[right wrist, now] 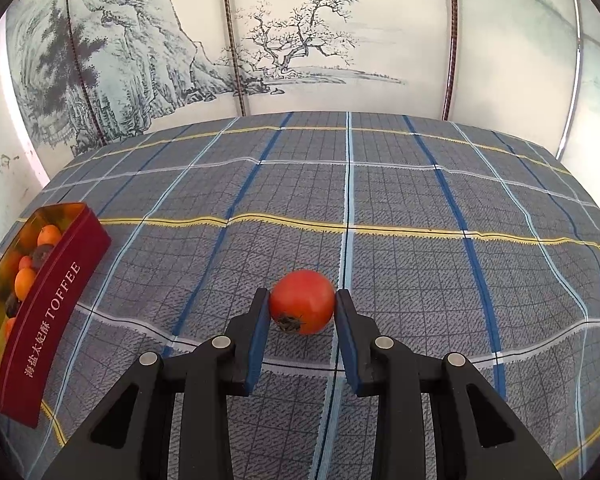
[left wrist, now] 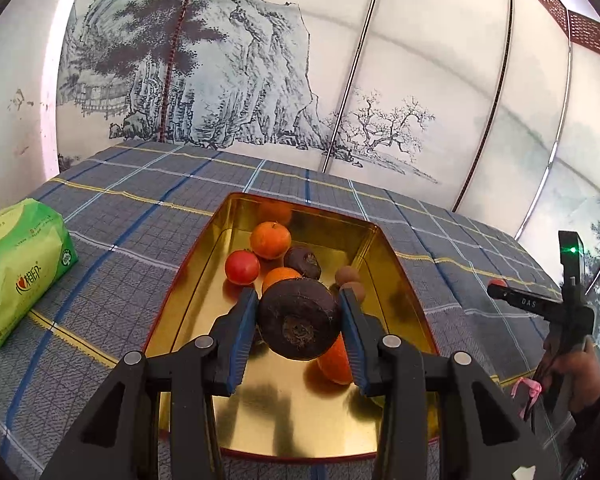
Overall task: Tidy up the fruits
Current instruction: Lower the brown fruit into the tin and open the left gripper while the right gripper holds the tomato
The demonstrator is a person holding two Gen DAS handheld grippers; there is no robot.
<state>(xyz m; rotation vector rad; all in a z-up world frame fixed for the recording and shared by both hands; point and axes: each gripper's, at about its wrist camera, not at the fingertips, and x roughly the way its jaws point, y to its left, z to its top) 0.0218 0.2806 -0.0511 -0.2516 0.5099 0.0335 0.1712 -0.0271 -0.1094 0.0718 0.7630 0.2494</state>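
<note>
Both claws loaded: dark fruit over the tin, red fruit out on the cloth.

Left claw (left wrist: 299, 316) pinches the dark fruit (left wrist: 299, 322) at its widest girth, right above the tin (left wrist: 384, 256), where oranges (left wrist: 270, 239) and more fruit already crowd the far end; the near floor looks free for a drop. Right claw (right wrist: 302, 304) has both pads against the red fruit (right wrist: 302, 301), which sits low on the checked worktop (right wrist: 380, 200). It looks smooth, round and likely soft, so squeeze gently across the middle. The worktop is open towards the tin; its raised wall needs clearing.
</note>
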